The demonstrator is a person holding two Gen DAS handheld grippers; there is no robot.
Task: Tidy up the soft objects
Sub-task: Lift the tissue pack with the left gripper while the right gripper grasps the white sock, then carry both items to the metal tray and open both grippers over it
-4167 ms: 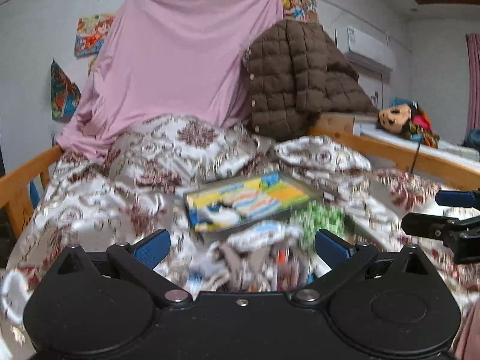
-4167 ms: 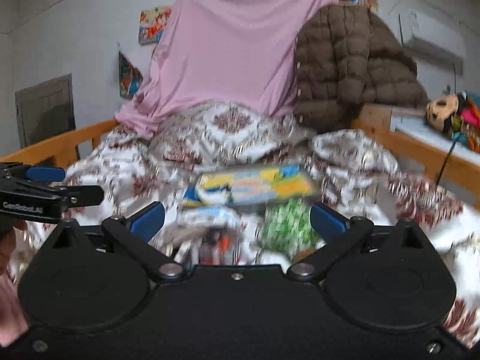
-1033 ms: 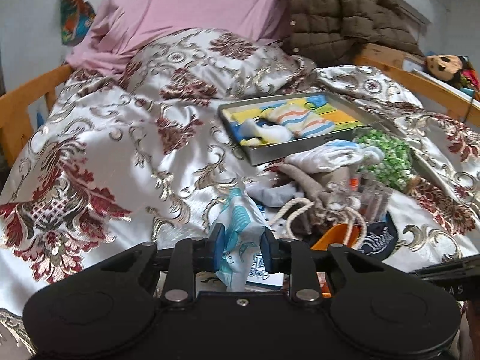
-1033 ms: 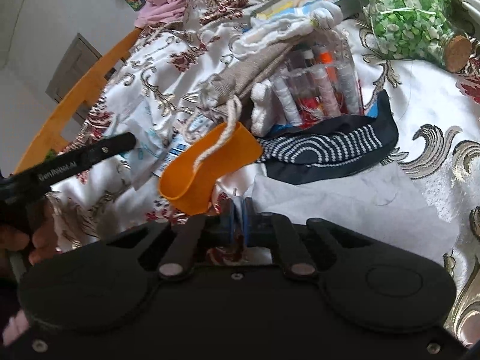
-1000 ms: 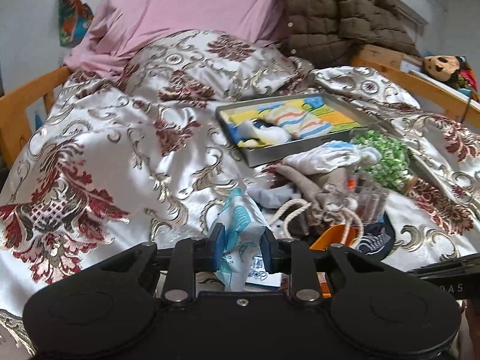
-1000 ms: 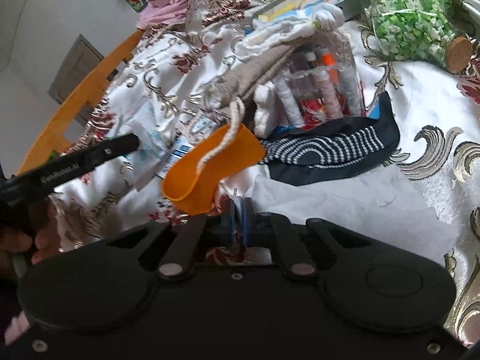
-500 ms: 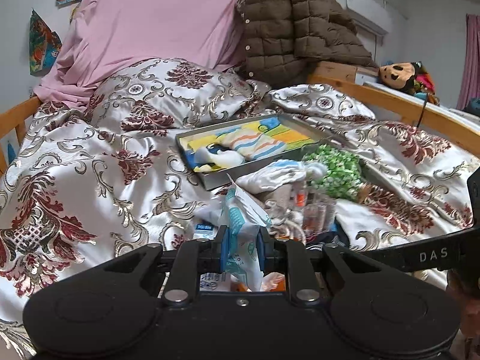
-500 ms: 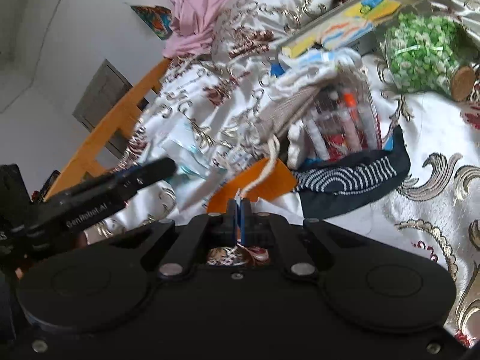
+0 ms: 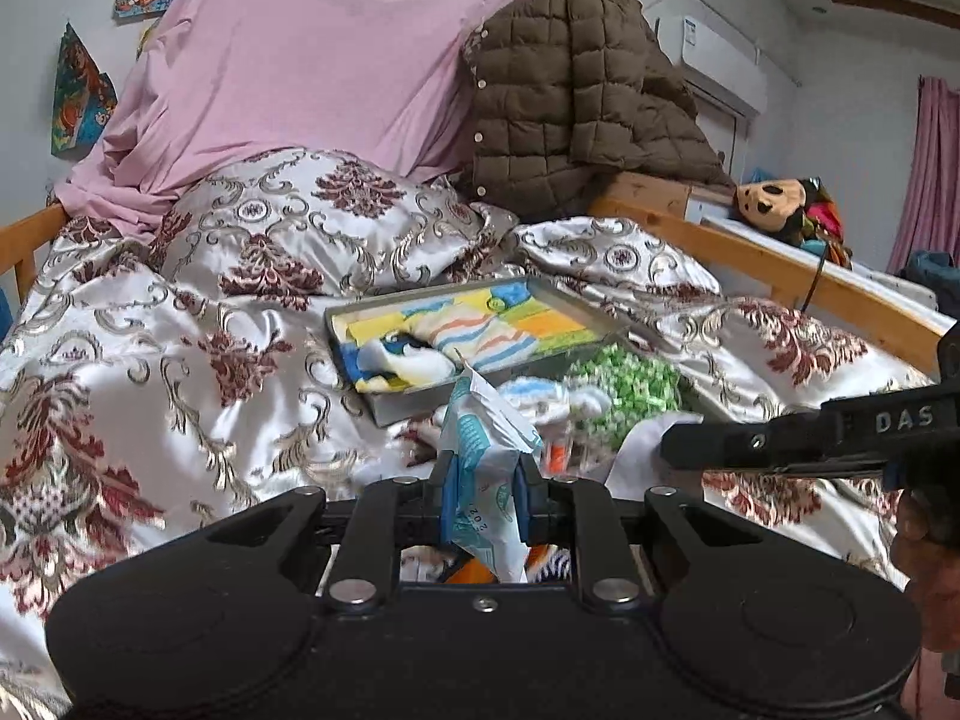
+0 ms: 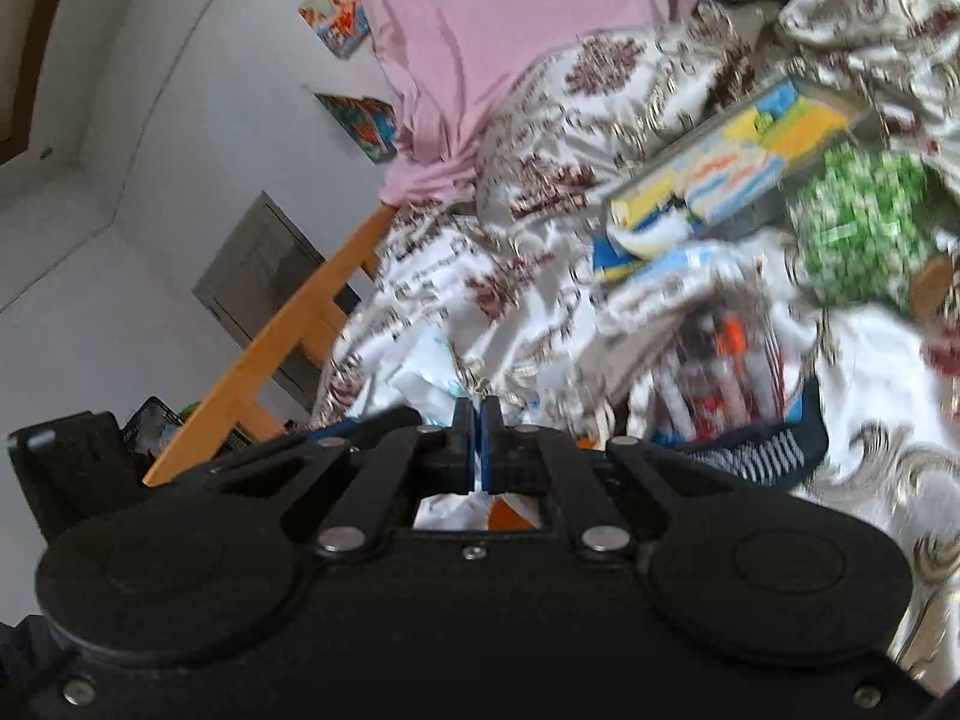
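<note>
The patterned bed (image 9: 180,360) is carrying a gray tray (image 9: 384,405) toward its head, clutter lying before it. The left gripper (image 9: 485,495) is clenching a white-and-teal packet (image 9: 486,450) above that clutter; its jaws have just been closing. The right gripper (image 10: 478,441) is pinching thin white fabric (image 10: 447,507) between clenched jaws

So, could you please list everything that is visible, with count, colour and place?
bedspread: one, white and maroon, covering bed
tray: one, grey, mid-bed, holds colourful cloths
pink cloth: one, draped behind
quilted jacket: one, brown, behind right
green-filled jar: one, beside tray
striped sock: one, navy, near edge
plush toy: one, far right
packet: one, white-teal, in left tongs
left tongs: black, shut on packet
right tongs: black, shut on thin white edge
</note>
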